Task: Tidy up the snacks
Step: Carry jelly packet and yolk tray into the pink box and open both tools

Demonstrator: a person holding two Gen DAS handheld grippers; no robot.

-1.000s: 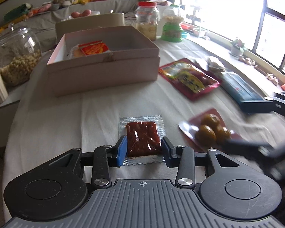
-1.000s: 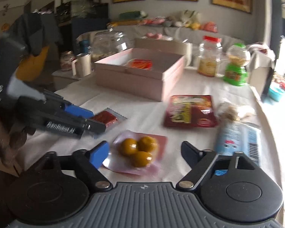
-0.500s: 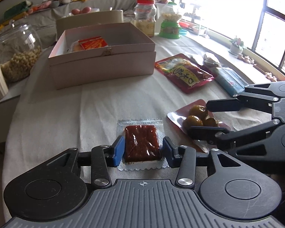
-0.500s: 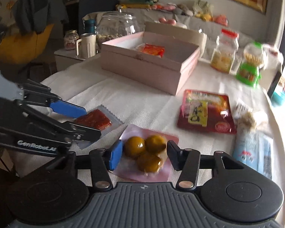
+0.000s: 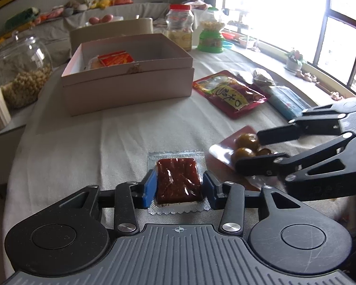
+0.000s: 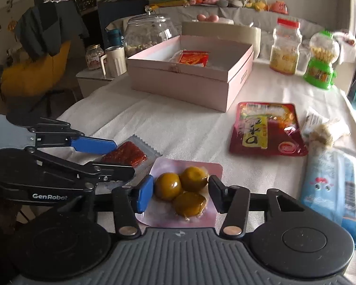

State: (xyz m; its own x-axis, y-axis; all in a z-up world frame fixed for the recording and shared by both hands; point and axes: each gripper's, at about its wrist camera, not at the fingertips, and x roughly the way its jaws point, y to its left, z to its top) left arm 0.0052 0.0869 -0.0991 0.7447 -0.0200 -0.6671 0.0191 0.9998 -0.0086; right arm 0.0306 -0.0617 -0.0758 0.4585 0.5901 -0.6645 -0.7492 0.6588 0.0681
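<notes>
Snacks lie scattered on a white, finely woven tablecloth (image 5: 87, 147). Nearest, a flat square packet (image 5: 178, 181) of clear crinkled film with zigzag edges, holding a dark red slab, sits between the blue pads of the left gripper (image 5: 179, 187); its jaws are closing, and thin gaps remain between pads and slab. Just beside it, the right gripper (image 6: 180, 193) straddles a glossy pink pouch (image 6: 189, 168) holding three round, shiny olive-brown fruits; the left pad touches one fruit, while the right pad stands just beside another, whether touching I cannot tell. Farther on lie a shiny red sachet (image 6: 267, 128) with a yellow label, a small crumpled clear bag (image 6: 325, 128) and a pale blue wrapper (image 6: 332, 182). Beyond them stands a rectangular pink cardboard box (image 5: 128, 87), open, an orange-red packet (image 5: 116, 58) inside. Behind are a red-lidded plastic jar (image 5: 180, 32), a green dispenser (image 5: 211, 40) and a bulbous glass jar (image 5: 21, 71) of pale nuts.
</notes>
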